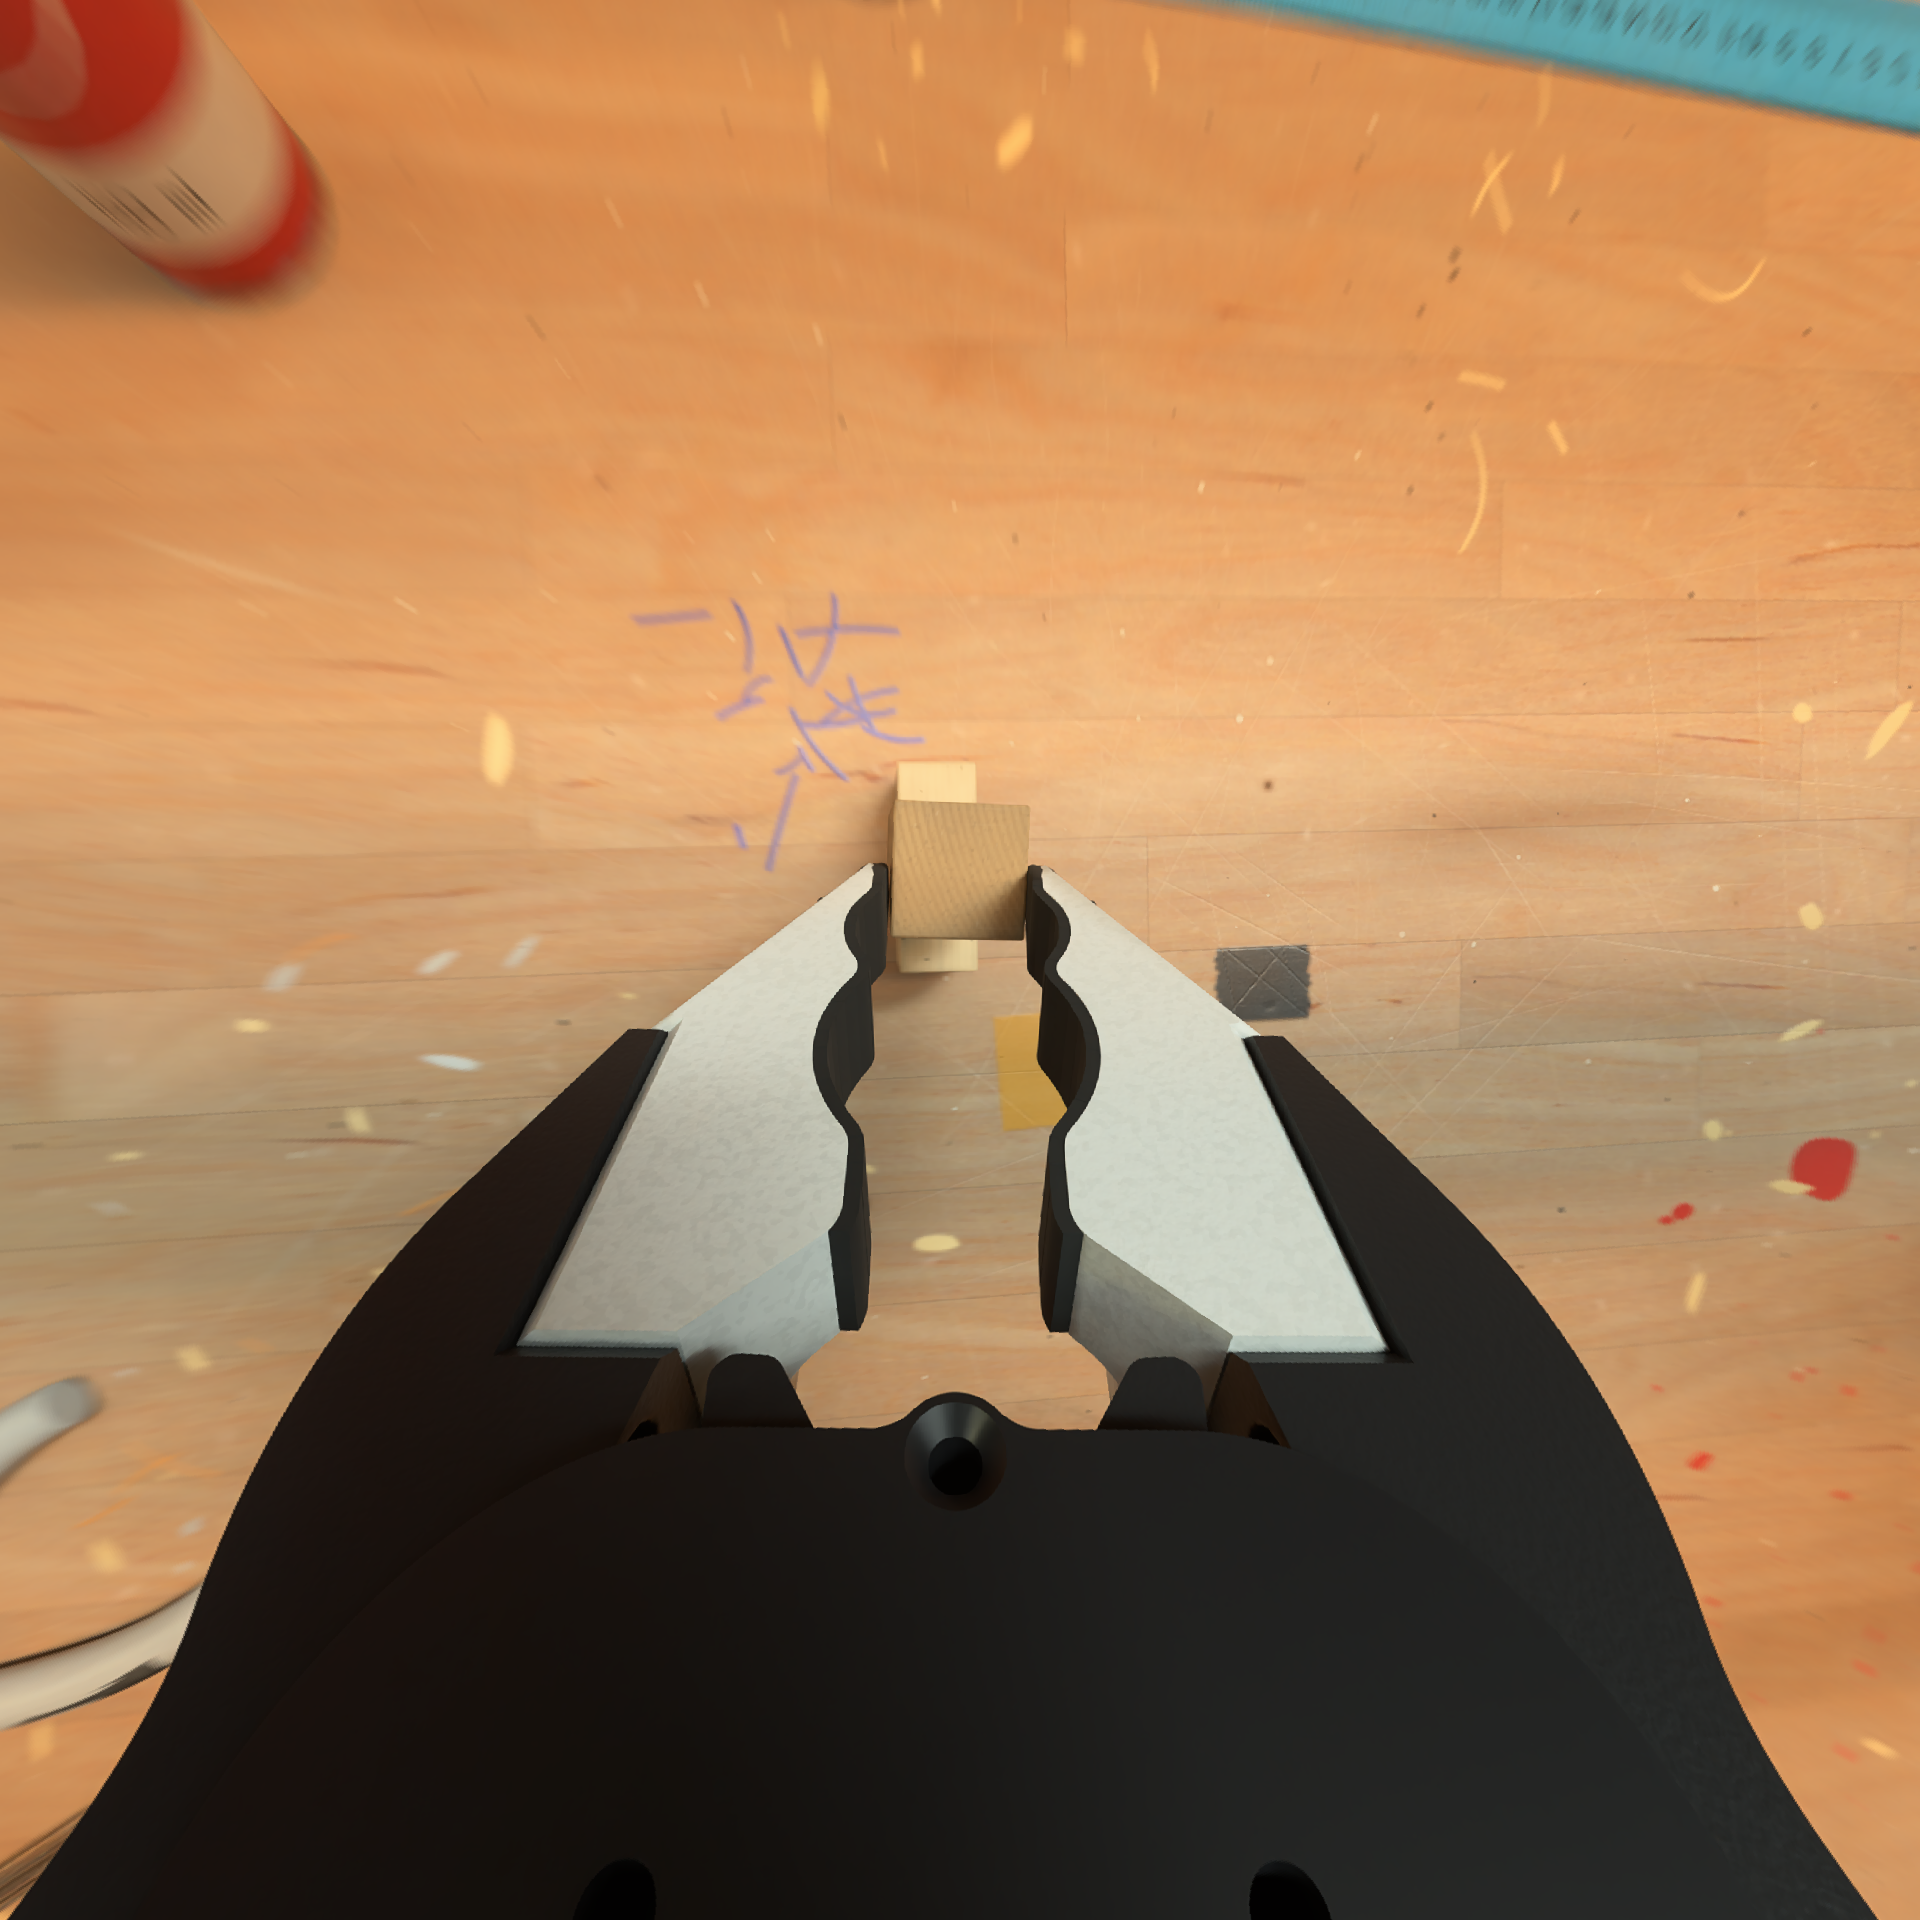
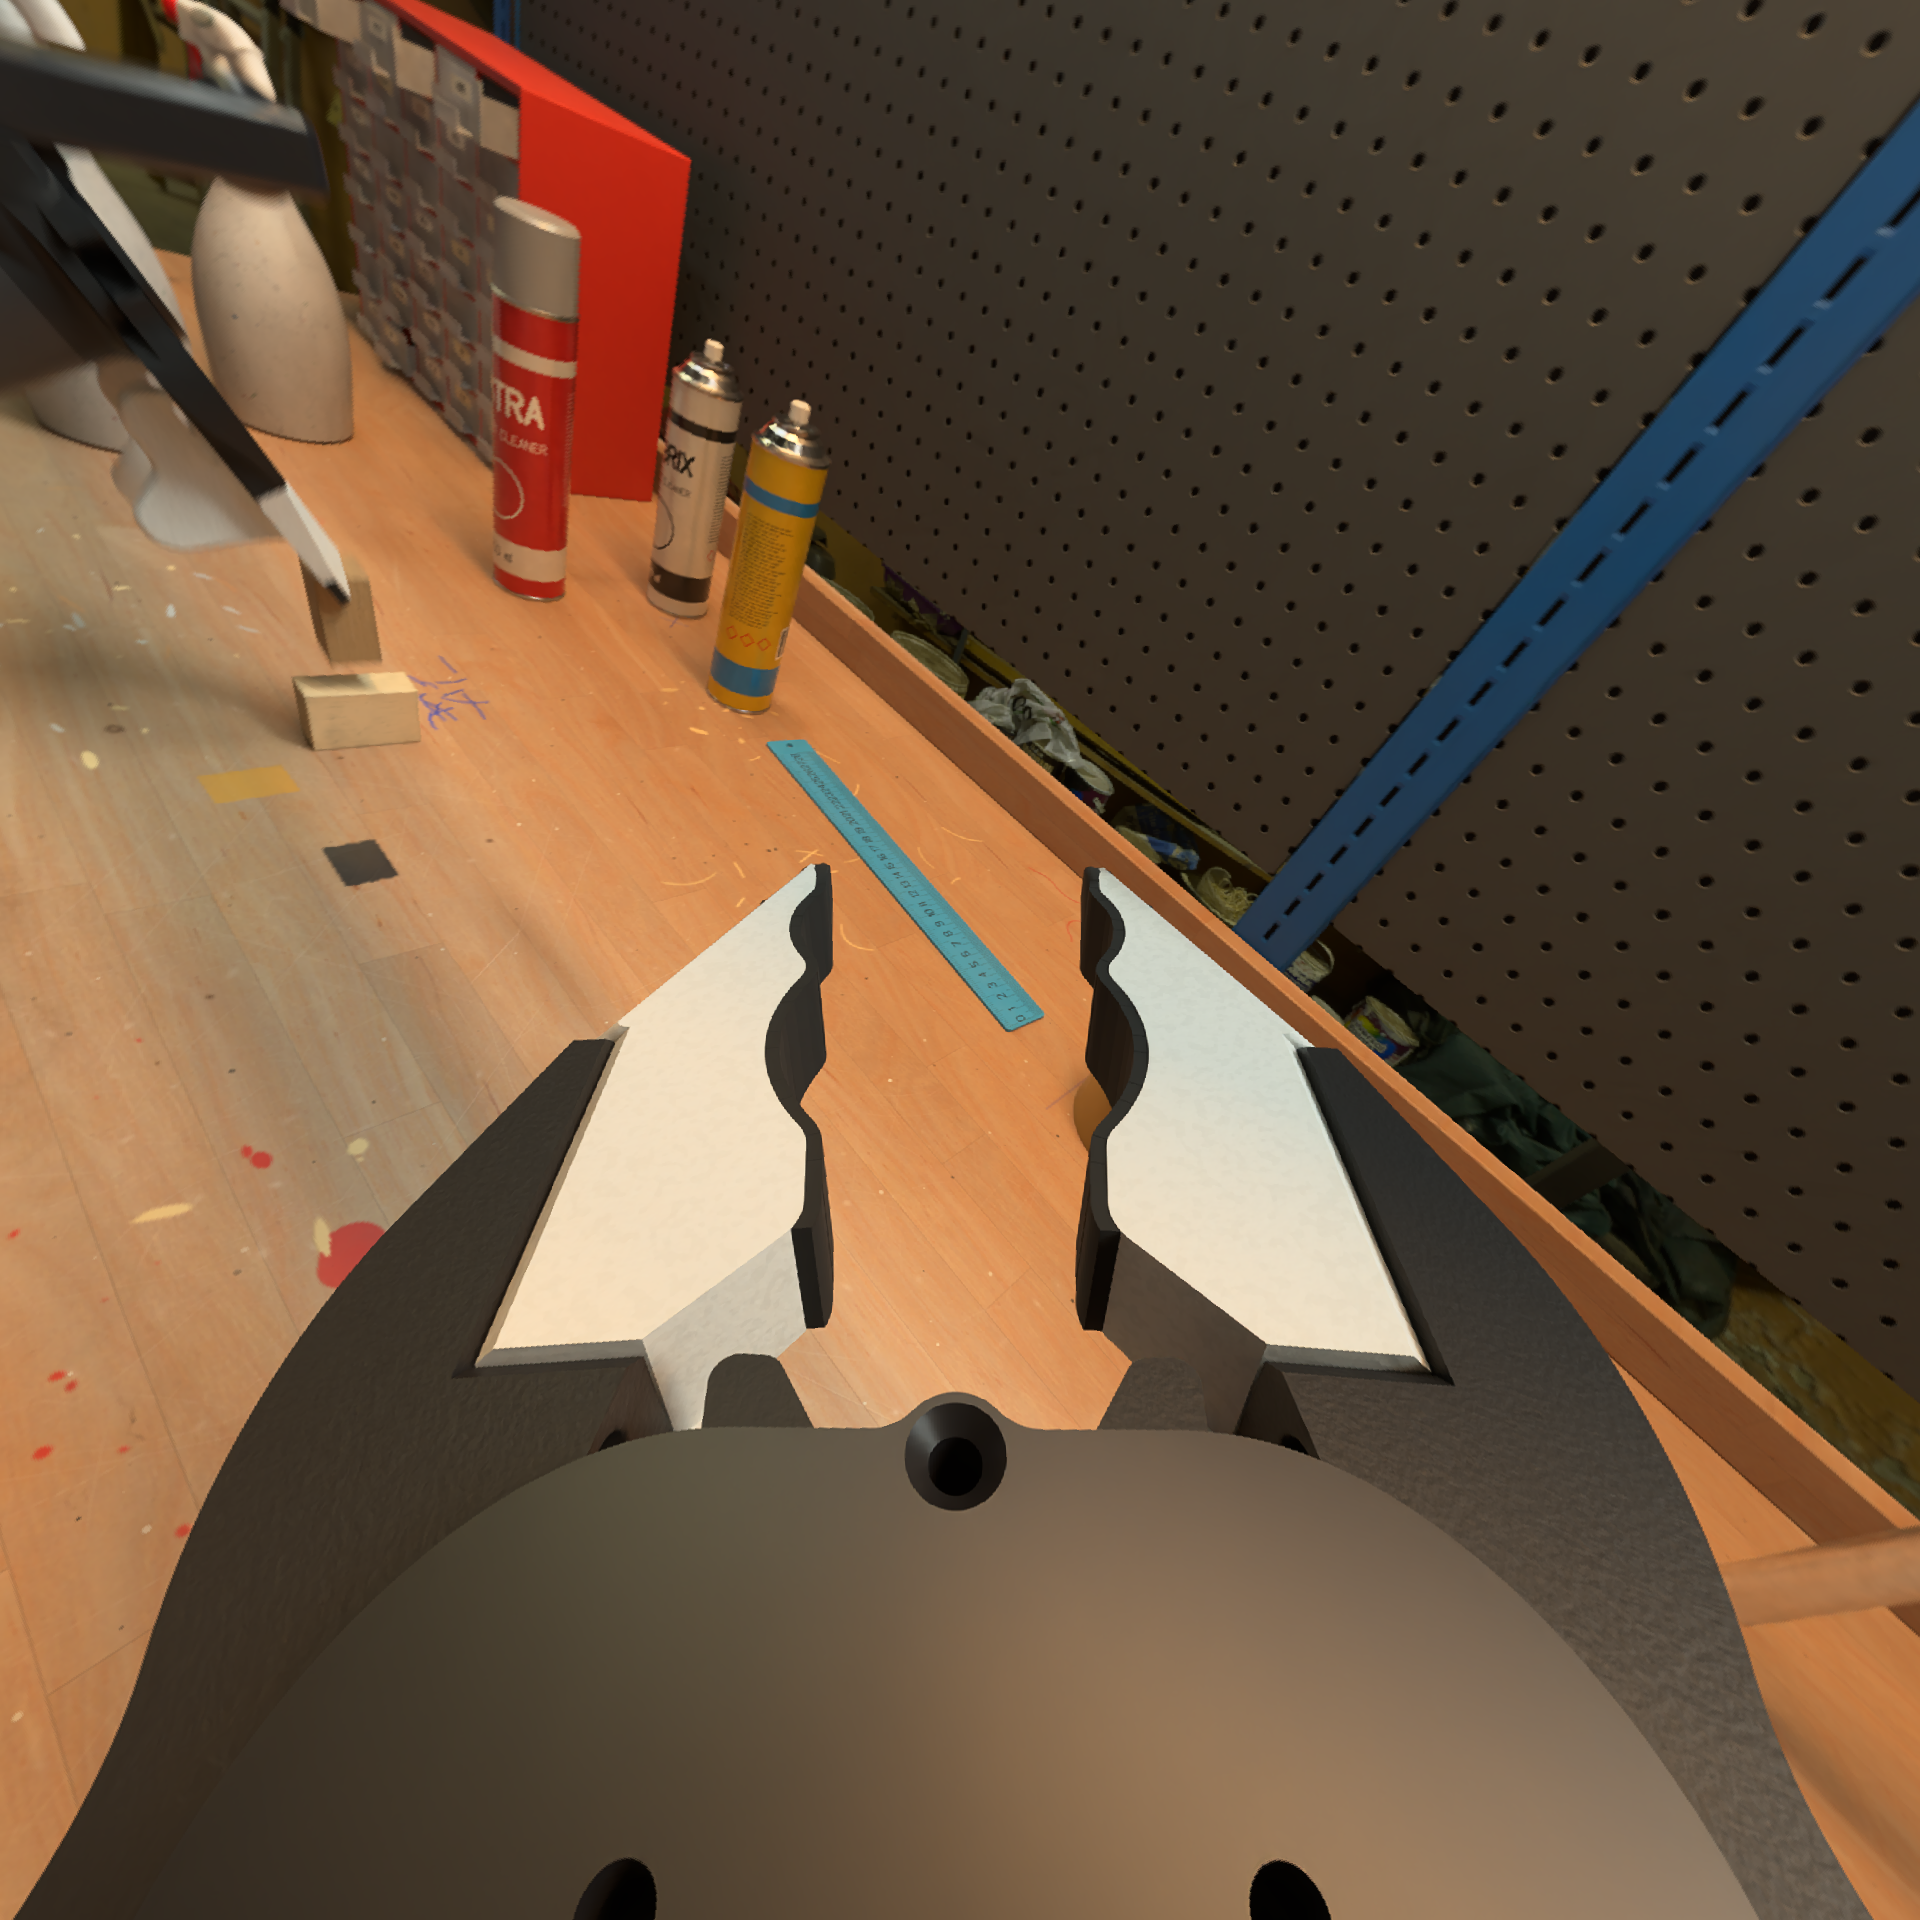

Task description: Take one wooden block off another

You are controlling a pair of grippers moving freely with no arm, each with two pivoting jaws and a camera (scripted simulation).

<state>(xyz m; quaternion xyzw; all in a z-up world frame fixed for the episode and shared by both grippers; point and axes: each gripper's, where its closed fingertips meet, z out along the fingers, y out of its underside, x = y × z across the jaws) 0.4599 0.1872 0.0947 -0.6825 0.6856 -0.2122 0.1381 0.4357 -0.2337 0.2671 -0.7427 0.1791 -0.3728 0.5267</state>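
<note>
Where the left wrist view looks straight down, the left hand-held gripper [image 1: 958, 894] is clamped on the darker wooden block [image 1: 958, 871], its fingertips pressing both sides at frame centre. This block covers most of the pale lower block [image 1: 937, 781], of which only narrow strips show above and below it. In the right wrist view, at upper left, the darker wooden block [image 2: 346, 623] hangs clear above the pale lower block [image 2: 356, 710], which rests on the desk [image 2: 582, 935]; its top is hidden by the left gripper's fingertip. The right hand-held gripper [image 2: 956, 883] is spread wide and empty at centre, above the desk beside a blue ruler [image 2: 902, 883]. A red-and-white can [image 1: 156, 135] at upper left of the left view is blurred and cut off.
</note>
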